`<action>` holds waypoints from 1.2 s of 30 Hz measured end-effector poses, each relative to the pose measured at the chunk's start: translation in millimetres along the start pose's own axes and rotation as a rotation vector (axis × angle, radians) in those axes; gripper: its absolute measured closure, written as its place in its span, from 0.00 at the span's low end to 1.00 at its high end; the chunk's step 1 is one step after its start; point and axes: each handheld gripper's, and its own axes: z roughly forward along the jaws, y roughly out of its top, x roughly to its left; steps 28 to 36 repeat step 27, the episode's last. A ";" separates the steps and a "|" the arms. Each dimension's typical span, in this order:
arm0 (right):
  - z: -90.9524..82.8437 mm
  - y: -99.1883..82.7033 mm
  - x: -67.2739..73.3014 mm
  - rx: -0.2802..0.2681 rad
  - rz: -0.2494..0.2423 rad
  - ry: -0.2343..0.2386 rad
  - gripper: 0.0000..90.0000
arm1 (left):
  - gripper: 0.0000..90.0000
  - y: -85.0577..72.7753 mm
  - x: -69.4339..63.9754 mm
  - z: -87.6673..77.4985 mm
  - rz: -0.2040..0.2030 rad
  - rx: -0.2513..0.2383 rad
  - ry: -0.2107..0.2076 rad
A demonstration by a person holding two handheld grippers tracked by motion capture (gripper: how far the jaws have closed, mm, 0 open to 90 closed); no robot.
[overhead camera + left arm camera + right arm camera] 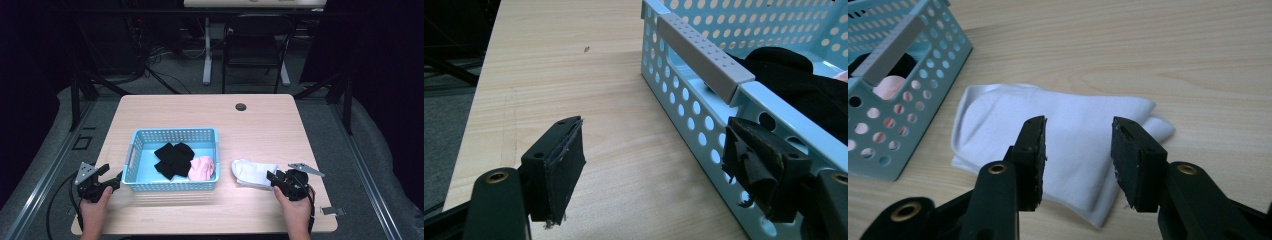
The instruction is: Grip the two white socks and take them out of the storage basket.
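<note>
White sock (254, 172) folded flat on the surface (210, 112), at 3 o'clock of the blue basket (172, 136), just beside its wall. Right gripper (1077, 160) low over the sock's near end, fingers (1032, 150) spread wide, cloth between them but not pinched. Left gripper (659, 167) at 9 o'clock of the basket, fingers spread, one close against the perforated wall. Black socks (172, 157) and pink sock (202, 167) inside the basket.
</note>
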 end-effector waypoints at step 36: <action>1.0 -13.9 16.0 -0.020 -0.075 0.063 0.59 | 0.27 0.4 0.5 1.1 0.002 0.004 0.000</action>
